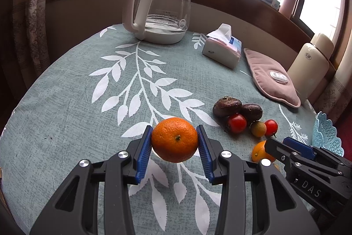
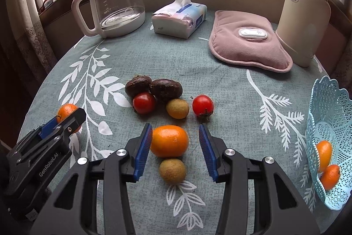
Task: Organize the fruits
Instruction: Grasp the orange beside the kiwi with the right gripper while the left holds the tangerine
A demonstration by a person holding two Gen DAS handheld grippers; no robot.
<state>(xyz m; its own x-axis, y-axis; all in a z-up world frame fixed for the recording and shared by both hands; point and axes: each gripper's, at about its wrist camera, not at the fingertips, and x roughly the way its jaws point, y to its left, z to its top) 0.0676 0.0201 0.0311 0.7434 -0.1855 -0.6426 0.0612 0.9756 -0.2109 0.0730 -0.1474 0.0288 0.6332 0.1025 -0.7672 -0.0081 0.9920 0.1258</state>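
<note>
Now the left gripper (image 1: 175, 142) pinches an orange (image 1: 175, 139) between its blue pads, clear of the tablecloth (image 1: 66, 102). To its right, the right gripper (image 2: 175, 140) straddles a second orange (image 2: 169, 141) lying on the cloth: the left pad touches it, the right pad stands apart. Just nearer than that orange lies a brownish-green fruit (image 2: 172, 171). Beyond the fingertips sit two tomatoes (image 2: 144, 102), another brownish-green fruit (image 2: 177, 108) and two dark fruits (image 2: 166, 89). Far right, a blue basket (image 2: 330, 116) holds two oranges.
</note>
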